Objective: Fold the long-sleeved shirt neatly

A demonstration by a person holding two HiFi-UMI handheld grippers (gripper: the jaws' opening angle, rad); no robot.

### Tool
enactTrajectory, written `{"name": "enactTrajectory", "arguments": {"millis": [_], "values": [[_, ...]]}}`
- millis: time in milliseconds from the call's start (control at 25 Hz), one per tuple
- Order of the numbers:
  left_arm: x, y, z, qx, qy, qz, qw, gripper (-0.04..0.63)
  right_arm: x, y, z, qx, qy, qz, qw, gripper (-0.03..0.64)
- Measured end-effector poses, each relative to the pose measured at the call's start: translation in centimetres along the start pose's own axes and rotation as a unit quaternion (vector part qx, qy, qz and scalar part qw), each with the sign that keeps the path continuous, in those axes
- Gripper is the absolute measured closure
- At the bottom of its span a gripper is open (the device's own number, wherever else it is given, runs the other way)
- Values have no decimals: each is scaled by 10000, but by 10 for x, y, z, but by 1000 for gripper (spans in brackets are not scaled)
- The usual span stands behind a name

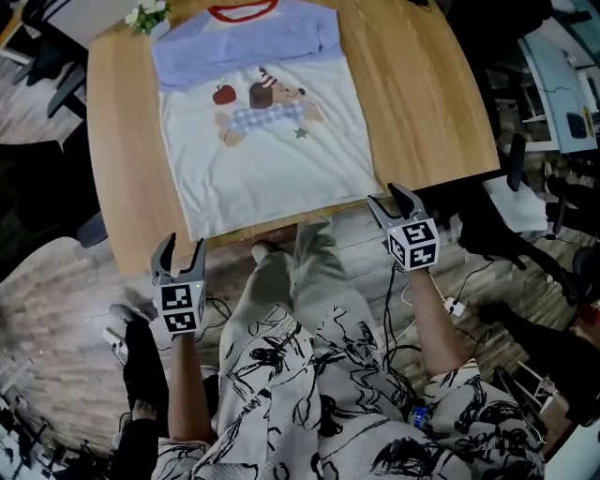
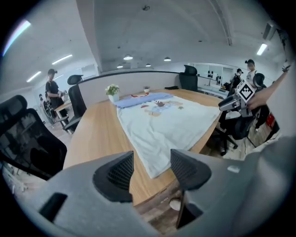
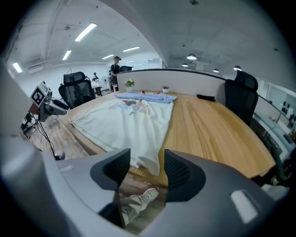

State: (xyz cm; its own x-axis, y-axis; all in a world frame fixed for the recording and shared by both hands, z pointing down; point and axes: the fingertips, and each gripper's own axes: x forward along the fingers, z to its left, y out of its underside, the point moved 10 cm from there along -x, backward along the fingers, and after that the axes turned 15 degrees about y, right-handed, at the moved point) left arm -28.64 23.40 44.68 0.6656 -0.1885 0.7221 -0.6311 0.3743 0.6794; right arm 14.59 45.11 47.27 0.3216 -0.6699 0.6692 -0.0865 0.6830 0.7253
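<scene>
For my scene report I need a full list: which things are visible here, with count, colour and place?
shirt: one, white with lilac top and red collar, spread flat on the table, hem at its near edge
table: one, light wood, in front of the person
flower pot: one, white flowers with green leaves, far left corner of the table
office chairs: several, black, around the table
cables: several, dark, on the floor
left gripper: one, grey, open and empty, off the table near its near left corner
right gripper: one, grey, open and empty, just short of the shirt's right hem corner
</scene>
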Motion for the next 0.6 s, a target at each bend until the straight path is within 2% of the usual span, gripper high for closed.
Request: {"name": "enactTrajectory", "arguments": {"millis": [160,280,360,440,520,560,600], "values": [[18,14,5,-361,174,-9,9992,336,7,18,1,261,29,236,9994,374],[28,19,10,-400,319,88,9987,339,8,22,0,596,95,243,9979,388],[34,23,13,-354,319,199,9987,348,10,24,1,707,112,255,9971,437],[38,24,16,-389,329,239,9984,355,13,25,4,674,137,295,9972,524],[39,25,14,-461,363,215,9980,389,13,26,6,622,106,308,9975,581],[39,25,13,-481,356,211,9980,406,13,27,6,611,82,308,9976,583],[38,25,11,-492,326,218,9980,452,12,28,6,603,69,313,9977,584]]}}
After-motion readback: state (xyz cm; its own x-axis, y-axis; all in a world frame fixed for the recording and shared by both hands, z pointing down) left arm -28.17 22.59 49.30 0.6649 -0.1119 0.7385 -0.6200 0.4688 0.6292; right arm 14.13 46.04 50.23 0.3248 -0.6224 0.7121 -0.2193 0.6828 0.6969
